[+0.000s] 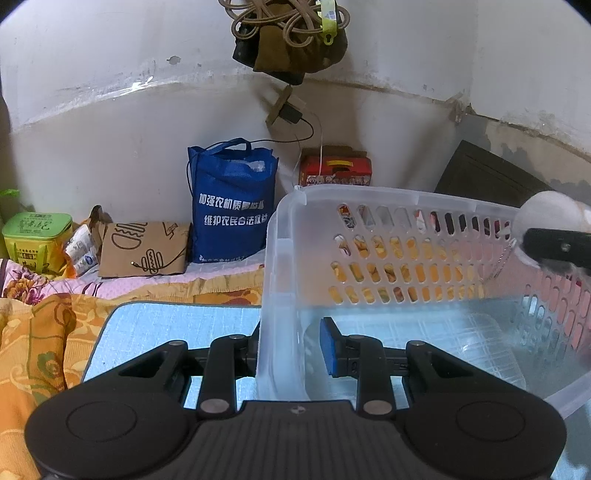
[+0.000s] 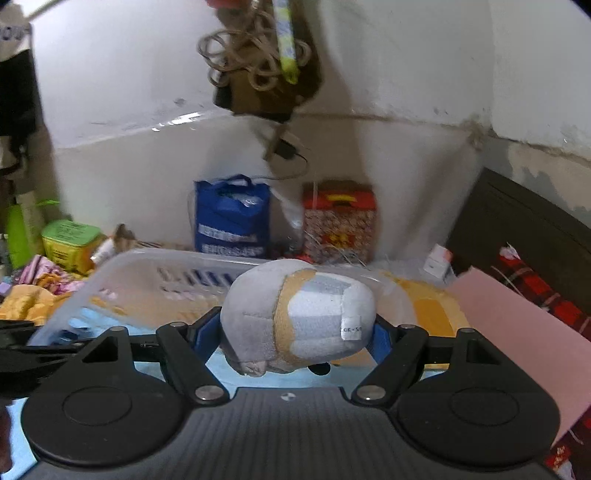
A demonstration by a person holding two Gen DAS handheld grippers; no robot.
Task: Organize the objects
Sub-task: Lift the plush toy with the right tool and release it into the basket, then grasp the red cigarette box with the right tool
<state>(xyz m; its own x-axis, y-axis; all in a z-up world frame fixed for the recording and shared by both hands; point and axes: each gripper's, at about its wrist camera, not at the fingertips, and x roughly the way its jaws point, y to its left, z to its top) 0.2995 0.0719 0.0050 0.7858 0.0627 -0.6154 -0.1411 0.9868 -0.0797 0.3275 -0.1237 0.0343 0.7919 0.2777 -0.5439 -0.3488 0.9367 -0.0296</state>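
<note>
Nearest in the left wrist view, the left tool [image 1: 291, 350] is clamped on the near wall of a translucent plastic basket [image 1: 369, 199], one blue pad inside the wall and the other finger outside it. The basket stands on a light blue mat [image 1: 177, 325], which lies on a bed covered with an orange floral blanket [image 1: 40, 332]. The basket's floor shows nothing lying on it.

In the right wrist view, the right tool [image 2: 297, 330] grips a grey plush toy [image 2: 295, 317] with a tan band and a small white label, its blue pads pressed against both sides of the toy. The toy is held in the air over the basket's [image 2: 129, 266] near rim. From the left wrist view the same toy [image 1: 546, 214] appears at the right edge, above the basket's far side wall.

Further back, against the white wall, stand a blue tote bag [image 1: 232, 199] with white lettering, a red gift box [image 1: 336, 170], a brown paper bag [image 1: 144, 247] and a green and yellow box [image 1: 37, 236]. A pink sheet [image 2: 524, 332] lies to the right on the bed. High on the wall hangs a coil of rope [image 1: 288, 22].
</note>
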